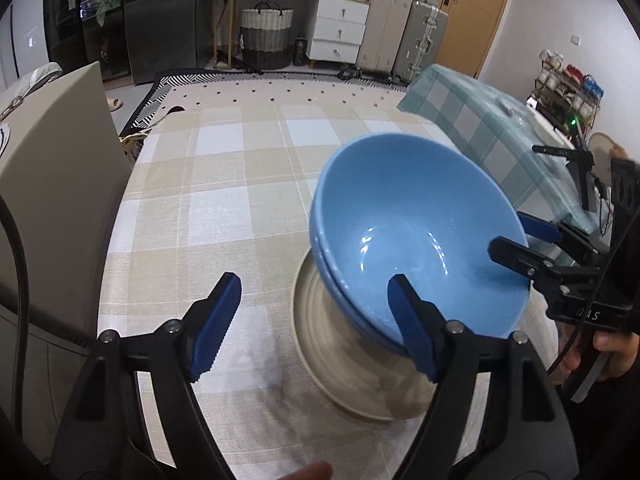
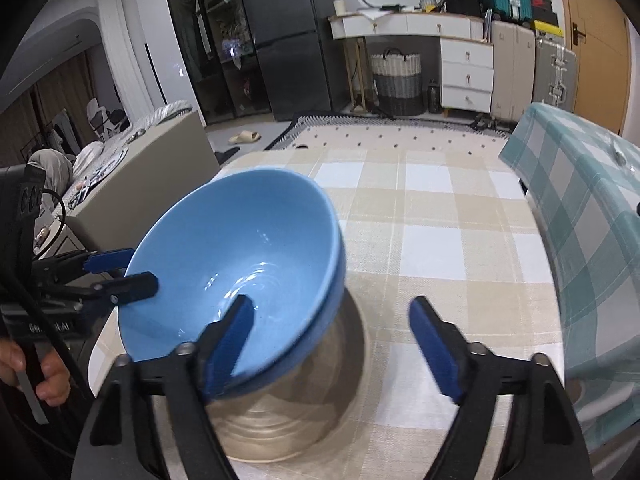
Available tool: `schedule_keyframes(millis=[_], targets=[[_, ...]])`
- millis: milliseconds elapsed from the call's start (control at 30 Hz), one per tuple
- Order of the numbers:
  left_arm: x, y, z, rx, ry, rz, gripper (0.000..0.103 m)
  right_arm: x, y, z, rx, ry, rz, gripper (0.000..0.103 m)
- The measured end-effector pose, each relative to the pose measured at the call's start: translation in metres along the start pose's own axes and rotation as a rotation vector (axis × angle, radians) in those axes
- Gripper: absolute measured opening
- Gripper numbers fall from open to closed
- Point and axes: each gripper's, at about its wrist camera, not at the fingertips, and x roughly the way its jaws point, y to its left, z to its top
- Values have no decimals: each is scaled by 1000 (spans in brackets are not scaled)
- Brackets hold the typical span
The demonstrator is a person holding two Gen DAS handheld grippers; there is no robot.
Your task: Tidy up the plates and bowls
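blue bowls, two nested, sit tilted on the beige plates on the counter; stacking step looks done. both my jaws gape, gripping nothing, one finger inside the rim; next i'd back out and level them

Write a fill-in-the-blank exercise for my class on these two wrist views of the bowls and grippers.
1. The stacked bowls are coloured ____.
2. They sit on a beige ____ with ridged rings.
3. The tablecloth has a ____ pattern.
4. The left gripper and right gripper both have their jaws ____.

Missing words: blue; plate; checked; open
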Motion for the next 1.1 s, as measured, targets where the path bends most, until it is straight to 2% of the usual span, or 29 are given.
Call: schedule_keyframes(millis=[100,167,200,233,300,467,667,800,1033,1100], targets=[[-16,8,-7,-5,-52,1,80,-14,-11,-9,20,-47,19,99],[-27,10,-12,4,-98,24,90,-22,-14,-11,4,-73,11,102],[-34,11,-15,7,-130,34,100,-27,-14,-13,-12,-90,9,102],[-40,11,-18,10,-164,31,101,-32,-14,-14,-27,-109,9,102],[-49,10,-25,24,-213,26,101,-43,-13,-19,-68,-152,16,102],[-54,8,-38,43,-251,29,101,-51,-15,-32,-153,-181,52,103],[-56,10,-48,38,-326,18,101,-60,-13,-47,-183,-237,125,103],[-53,7,-59,45,-355,20,101,-54,-13,-53,-224,-230,131,103],[-37,0,-76,110,-368,84,101,-49,-14,-62,-265,-232,142,103],[-37,-2,-77,115,-383,79,101,-48,-12,-64,-272,-237,154,103]])
